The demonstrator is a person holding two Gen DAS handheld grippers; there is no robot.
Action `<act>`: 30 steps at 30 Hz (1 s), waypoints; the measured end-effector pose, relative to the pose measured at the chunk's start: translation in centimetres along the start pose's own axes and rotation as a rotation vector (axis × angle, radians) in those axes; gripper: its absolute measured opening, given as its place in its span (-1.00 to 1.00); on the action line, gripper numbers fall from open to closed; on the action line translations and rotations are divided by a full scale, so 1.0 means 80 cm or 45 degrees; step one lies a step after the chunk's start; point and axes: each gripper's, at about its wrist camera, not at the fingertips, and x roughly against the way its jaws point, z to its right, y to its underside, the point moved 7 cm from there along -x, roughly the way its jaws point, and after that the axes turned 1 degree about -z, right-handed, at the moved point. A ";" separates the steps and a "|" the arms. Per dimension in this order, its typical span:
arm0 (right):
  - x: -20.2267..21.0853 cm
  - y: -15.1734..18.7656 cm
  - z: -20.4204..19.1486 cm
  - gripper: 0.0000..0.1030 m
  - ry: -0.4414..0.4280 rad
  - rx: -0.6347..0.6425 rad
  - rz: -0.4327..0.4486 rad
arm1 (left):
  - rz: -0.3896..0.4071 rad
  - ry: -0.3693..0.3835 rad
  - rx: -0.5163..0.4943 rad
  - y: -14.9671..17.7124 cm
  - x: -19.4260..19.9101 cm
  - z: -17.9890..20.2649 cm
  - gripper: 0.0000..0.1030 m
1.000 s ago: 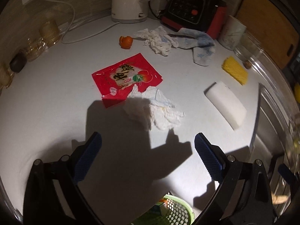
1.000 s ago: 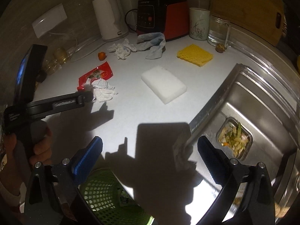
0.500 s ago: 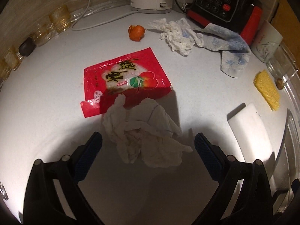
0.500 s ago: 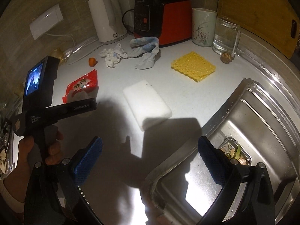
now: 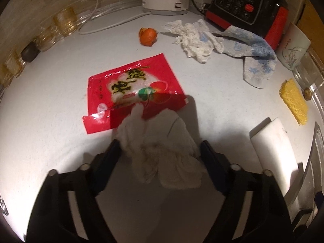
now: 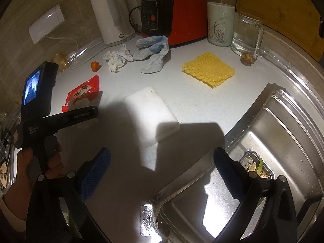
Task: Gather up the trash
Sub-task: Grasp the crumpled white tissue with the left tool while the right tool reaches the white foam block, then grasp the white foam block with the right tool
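A crumpled white tissue [image 5: 162, 151] lies on the white counter [image 5: 50, 111], overlapping the near edge of a red snack wrapper [image 5: 131, 93]. My left gripper [image 5: 160, 150] straddles the tissue; its jaws are closing and the blue pads are just reaching the tissue's sides. Farther back lie an orange peel [image 5: 147, 36] and a second crumpled tissue [image 5: 194, 38]. My right gripper [image 6: 162, 172] hangs open with nothing between its fingers, over the counter beside the sink [image 6: 283, 133]. In the right wrist view a hand [image 6: 50, 162] holds the left tool at the far left.
A white sponge block [image 6: 151, 113], a yellow cloth [image 6: 208, 68] and a blue-white rag [image 6: 154, 52] lie on the counter. A kettle [image 6: 111, 16], a red-black appliance [image 6: 174, 16], a cup [image 6: 219, 24] and a glass jug [image 6: 246, 34] line the back wall. Food scraps sit in the sink strainer [image 6: 257, 166].
The left gripper came down and forward over the tissue, and its jaws have narrowed around it. The right wrist view has swung from the green basket toward the sink.
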 end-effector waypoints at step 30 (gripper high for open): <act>-0.122 -0.055 -0.020 0.82 -0.002 0.226 -0.137 | 0.049 0.231 -0.203 0.037 0.107 0.005 -0.86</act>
